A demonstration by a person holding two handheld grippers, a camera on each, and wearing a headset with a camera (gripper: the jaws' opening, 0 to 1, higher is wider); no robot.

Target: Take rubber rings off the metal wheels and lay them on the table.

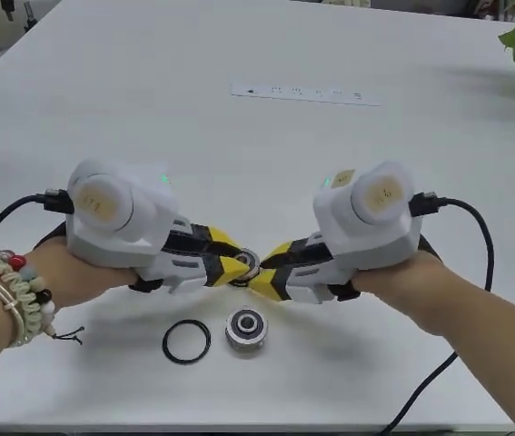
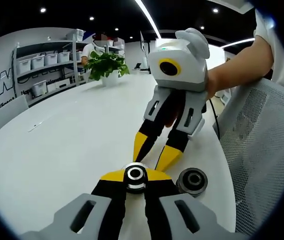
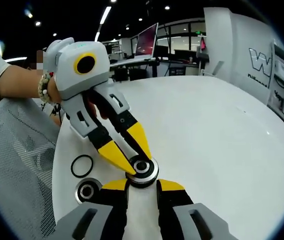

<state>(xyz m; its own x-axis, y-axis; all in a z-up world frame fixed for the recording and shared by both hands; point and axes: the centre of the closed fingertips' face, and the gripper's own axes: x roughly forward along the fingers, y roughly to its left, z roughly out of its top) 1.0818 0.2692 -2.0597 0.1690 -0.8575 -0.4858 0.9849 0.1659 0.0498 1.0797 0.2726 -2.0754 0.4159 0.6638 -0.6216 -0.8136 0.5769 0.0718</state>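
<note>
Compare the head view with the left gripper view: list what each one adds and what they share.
Head view adds: the loose rubber ring lying on the table, and bead bracelets on a wrist. Left gripper view adds: shelves of bins and a mesh chair. Shared: the left gripper and right gripper meeting on the held wheel, and the second wheel on the table.

the left gripper (image 1: 237,266) and right gripper (image 1: 260,272) are white and grey, their fingers (image 1: 223,242) yellow and black. the held wheel (image 1: 247,262) is silver, black-rimmed. at lower centre the loose rubber ring (image 1: 186,341) is black on the white desk (image 1: 239,54).
</note>
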